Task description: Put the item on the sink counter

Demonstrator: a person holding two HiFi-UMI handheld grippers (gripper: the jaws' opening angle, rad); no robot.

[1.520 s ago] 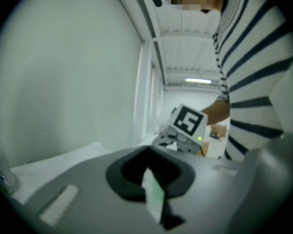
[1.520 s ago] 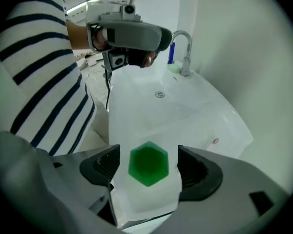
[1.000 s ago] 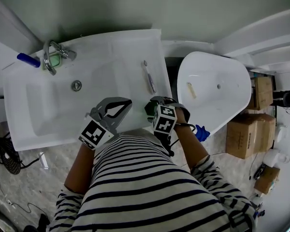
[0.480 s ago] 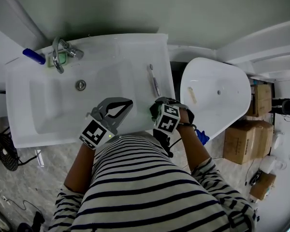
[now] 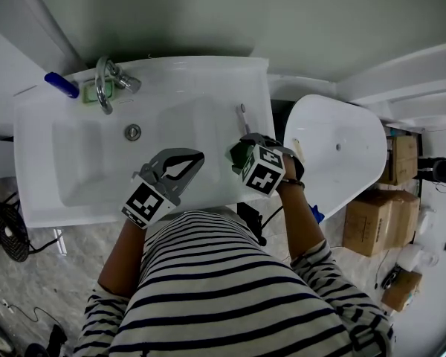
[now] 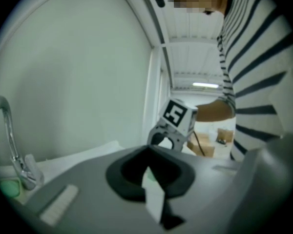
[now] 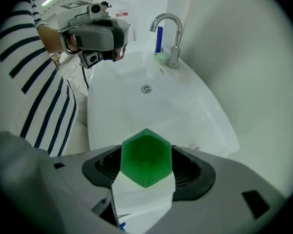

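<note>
Clamped between the ribbed dark pads of the right gripper (image 7: 146, 168): a green-capped tube (image 7: 146, 155), cap end outward. Jaws standing wide and just eased inward a little, pads pressing both sides of the cap. Hexagonal cap, glossy translucent green plastic; flat-sided smooth white body behind it. Carried over the near right ledge of the sink (image 5: 74, 199), pointing steeply down.

Just beyond it on the sink's right ledge, a slim pale toothbrush (image 5: 243, 117). Glossy white rectangular basin with a round metal drain (image 5: 133, 132) in its floor. At the sink's far left corner, a curved chrome faucet (image 5: 104, 88), with a pale green block (image 5: 99, 94) at its base and a blue cylinder (image 5: 62, 85) to its left.

Over the sink's near edge, left gripper (image 5: 195, 156), matte grey, fingers drawn together, nothing held.
</note>
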